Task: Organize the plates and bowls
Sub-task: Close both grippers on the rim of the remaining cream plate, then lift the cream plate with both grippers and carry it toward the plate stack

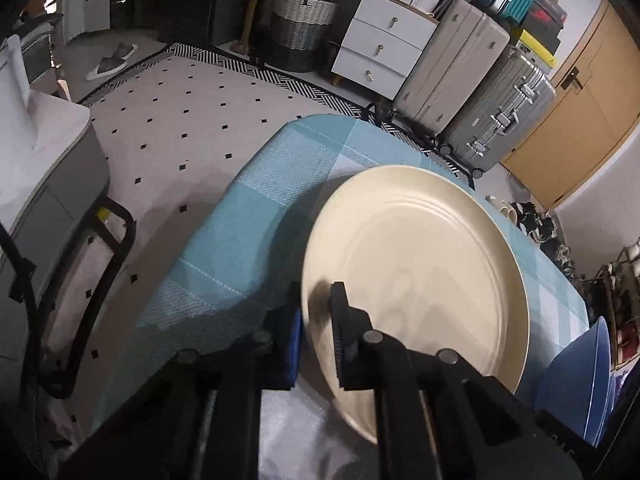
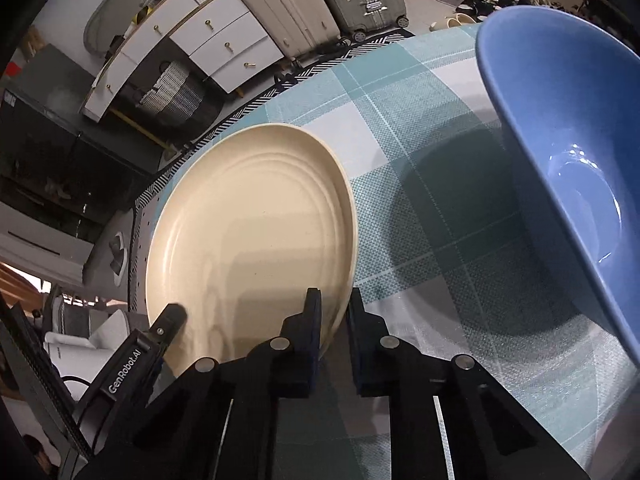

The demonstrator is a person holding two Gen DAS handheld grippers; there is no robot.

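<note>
Left wrist view: checked blue table [image 1: 224, 232] is carrying a cream plate [image 1: 416, 264], tilted off the cloth, with a blue bowl [image 2: 560, 152] lying to its right. The plate is looking stiff, glazed, slippery and breakable, best taken at the rim. Left gripper [image 1: 316, 344] is pinching its near rim; right gripper [image 2: 334, 316] is straddling the right rim, grip uncertain.

Teal checked tablecloth [image 1: 256, 200]; dotted rug [image 1: 180, 120] beyond; white drawers [image 1: 384, 44]; woven basket [image 1: 302, 28]; suitcases [image 1: 496, 116] beside them.
</note>
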